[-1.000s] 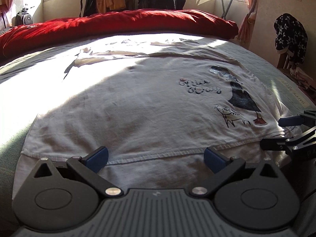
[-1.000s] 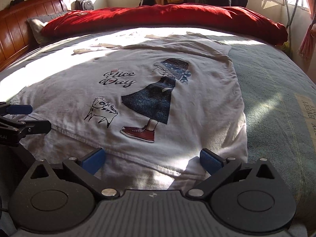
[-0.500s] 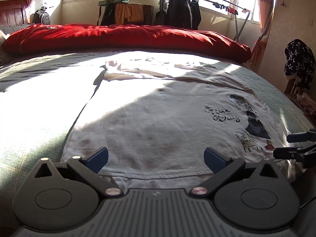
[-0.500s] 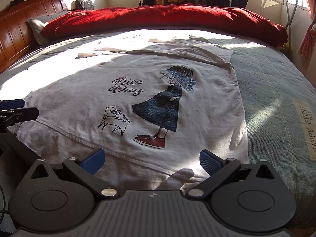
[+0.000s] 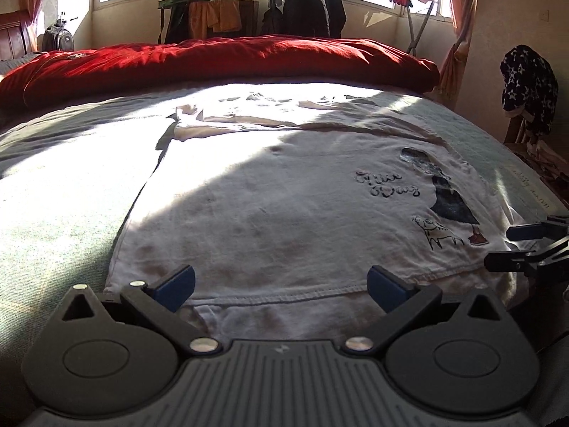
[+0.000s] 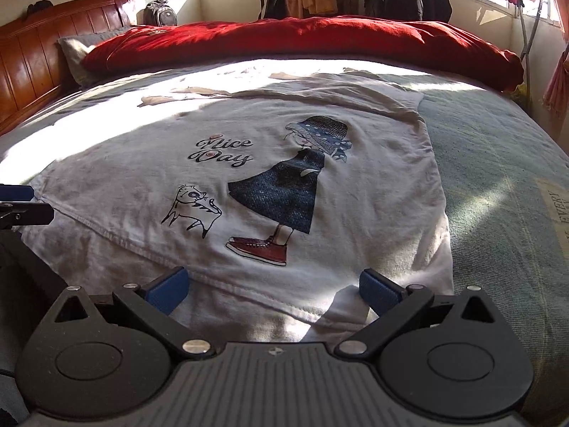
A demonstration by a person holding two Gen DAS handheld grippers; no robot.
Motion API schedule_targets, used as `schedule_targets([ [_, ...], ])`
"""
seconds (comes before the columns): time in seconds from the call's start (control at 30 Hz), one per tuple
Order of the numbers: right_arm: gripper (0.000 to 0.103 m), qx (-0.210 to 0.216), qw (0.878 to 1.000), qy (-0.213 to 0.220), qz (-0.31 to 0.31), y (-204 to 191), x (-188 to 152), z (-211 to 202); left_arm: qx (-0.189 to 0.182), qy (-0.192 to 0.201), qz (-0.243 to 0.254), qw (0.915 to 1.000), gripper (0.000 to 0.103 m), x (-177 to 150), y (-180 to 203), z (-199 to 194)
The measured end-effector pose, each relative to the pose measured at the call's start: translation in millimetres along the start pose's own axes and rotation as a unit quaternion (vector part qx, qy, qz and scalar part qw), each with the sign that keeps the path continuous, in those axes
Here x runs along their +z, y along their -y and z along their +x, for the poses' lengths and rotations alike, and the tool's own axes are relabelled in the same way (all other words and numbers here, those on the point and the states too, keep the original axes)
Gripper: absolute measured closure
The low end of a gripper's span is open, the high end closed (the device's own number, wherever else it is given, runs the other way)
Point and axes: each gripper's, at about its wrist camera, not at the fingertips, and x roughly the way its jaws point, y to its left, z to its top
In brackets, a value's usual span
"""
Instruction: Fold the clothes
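Note:
A white T-shirt [image 5: 277,192] [image 6: 373,185] lies spread flat on the bed, print side up, with a girl, a cat and "Nice Day" on it. Its hem is nearest me. My left gripper [image 5: 281,283] is open at the hem's left part, blue pads apart, nothing between them. My right gripper [image 6: 274,286] is open at the hem's right part, over the red-shoe print. In each wrist view the other gripper shows at the frame's side: the right gripper [image 5: 526,249] and the left gripper [image 6: 21,206].
The shirt rests on a pale green bedspread [image 6: 498,163]. A red quilt [image 5: 213,60] is heaped along the far side. A wooden headboard [image 6: 53,46] stands at the left. A chair with dark starred clothing [image 5: 528,85] stands right of the bed.
My left gripper has shifted left along the hem toward the shirt's left edge. My right gripper has drawn back slightly. Both stay open.

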Motion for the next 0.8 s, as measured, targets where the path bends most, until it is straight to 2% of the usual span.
schedule_targets([
  [0.1, 0.000, 0.013, 0.999, 0.021, 0.030, 11, 5, -7, -0.011, -0.008, 0.018, 0.9997, 0.001, 5, 15, 15],
  [0.23, 0.000, 0.013, 0.998, 0.006, 0.058, 27, -5, -5, -0.028, -0.034, 0.002, 0.9990, 0.001, -9, 25, 29],
  [0.33, 0.000, 0.016, 0.999, 0.014, 0.036, 30, -18, -18, -0.014, -0.020, 0.036, 0.9991, 0.001, -21, 32, 21],
  [0.4, 0.000, 0.012, 1.000, 0.014, 0.026, 32, -23, -28, -0.011, -0.025, 0.046, 0.9986, 0.001, -22, 34, 18],
  [0.57, 0.000, 0.026, 0.998, 0.048, 0.039, 36, -11, -44, -0.015, -0.022, 0.036, 0.9990, 0.001, -18, 33, 20],
  [0.63, 0.000, 0.031, 0.997, 0.045, 0.047, 37, -8, -38, -0.019, -0.013, 0.038, 0.9990, 0.001, -22, 31, 21],
  [0.73, 0.000, 0.021, 0.998, 0.015, 0.059, 40, -20, -19, -0.030, 0.010, 0.054, 0.9980, 0.001, -32, 26, 16],
  [0.8, 0.000, 0.022, 0.998, 0.041, 0.047, 38, -30, -24, -0.027, 0.002, 0.055, 0.9981, 0.001, -31, 24, 14],
])
